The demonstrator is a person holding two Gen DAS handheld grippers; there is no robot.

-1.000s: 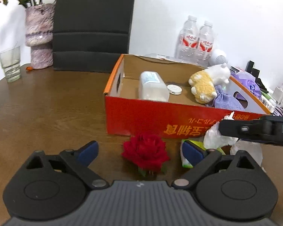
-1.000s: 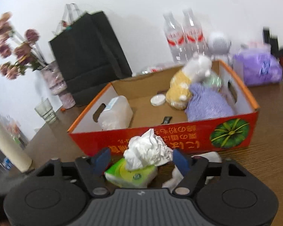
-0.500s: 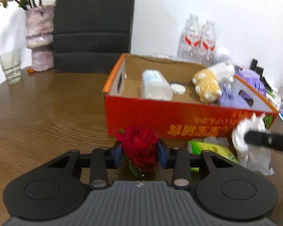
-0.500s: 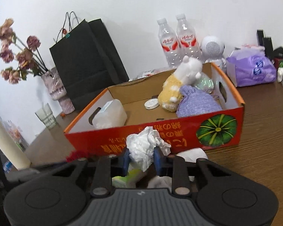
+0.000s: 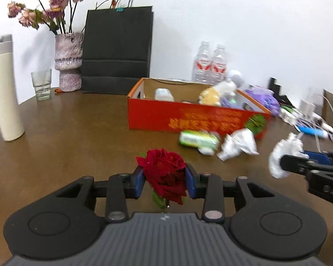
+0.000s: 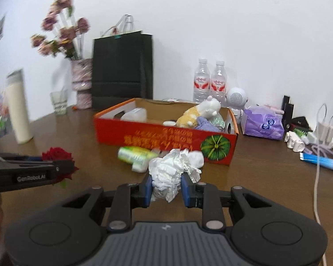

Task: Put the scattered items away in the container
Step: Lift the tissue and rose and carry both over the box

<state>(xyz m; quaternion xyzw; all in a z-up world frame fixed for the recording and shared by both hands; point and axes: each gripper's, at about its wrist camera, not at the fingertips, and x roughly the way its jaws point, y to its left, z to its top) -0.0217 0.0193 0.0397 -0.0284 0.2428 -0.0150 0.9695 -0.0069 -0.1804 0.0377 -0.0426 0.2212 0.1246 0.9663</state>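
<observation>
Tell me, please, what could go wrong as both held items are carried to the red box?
The left gripper pinches the soft red rose by its bloom, so petals may crush or the rose may slip out. The right gripper holds only loose crumpled tissue, which could tear or drop short of the red box.

"GenRobot.AI" reads in white on the side of the left gripper [image 6: 64,168]. The right gripper [image 5: 284,166] shows only "DAS". Orange print on the red box [image 6: 166,137] is too blurred to read.
</observation>
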